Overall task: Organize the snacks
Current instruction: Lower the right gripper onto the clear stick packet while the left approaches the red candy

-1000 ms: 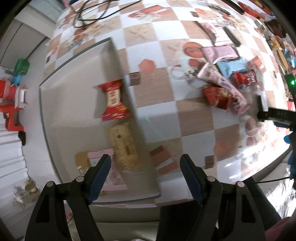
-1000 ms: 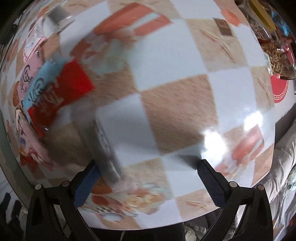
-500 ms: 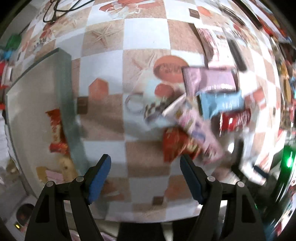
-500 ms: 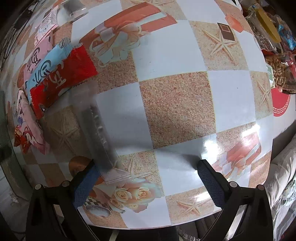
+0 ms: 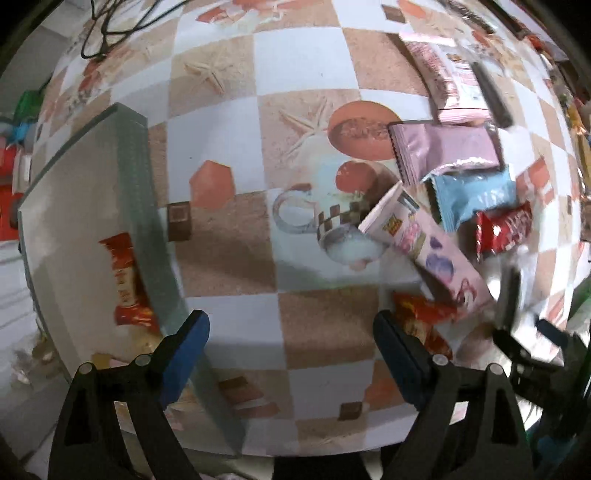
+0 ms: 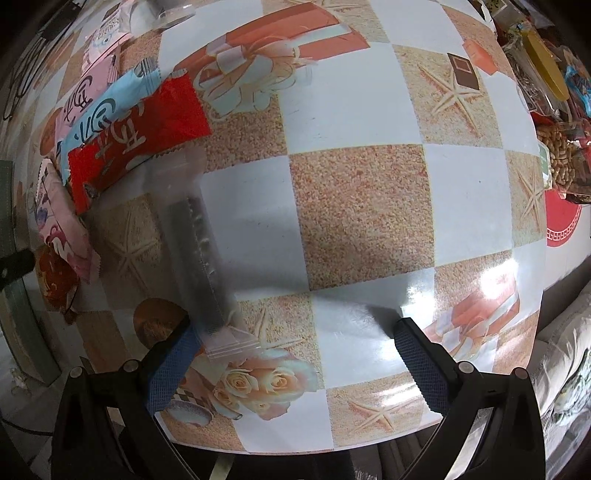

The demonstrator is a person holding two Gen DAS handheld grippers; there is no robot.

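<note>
Left hand-held gripper points down at the worktop, jaws opening, nothing btwn them, just checkered cloth. Its left finger sits over the edge of a grey-green tray; its right finger is just beside an orange-red snack pack. In the tray, left side: a red wrapped snack, w/ paler packs nearer, partly hidden by the finger.

Right hand-held gripper also points down, jaws wide apart, gripping nothing. A clear bag w/ a dark strip inside lies w/ its near end just by the left finger; can't tell if they touch.

Farther out, right of the tray, the snack pile: long pink pack w/ cartoon print lying tilted over the orange-red one, then a red pack, light blue pack, pink pack, overlapping each other. Farthest, a pink-and-white pack and a dark bar beside it. Black cable at far left of the worktop.
</note>
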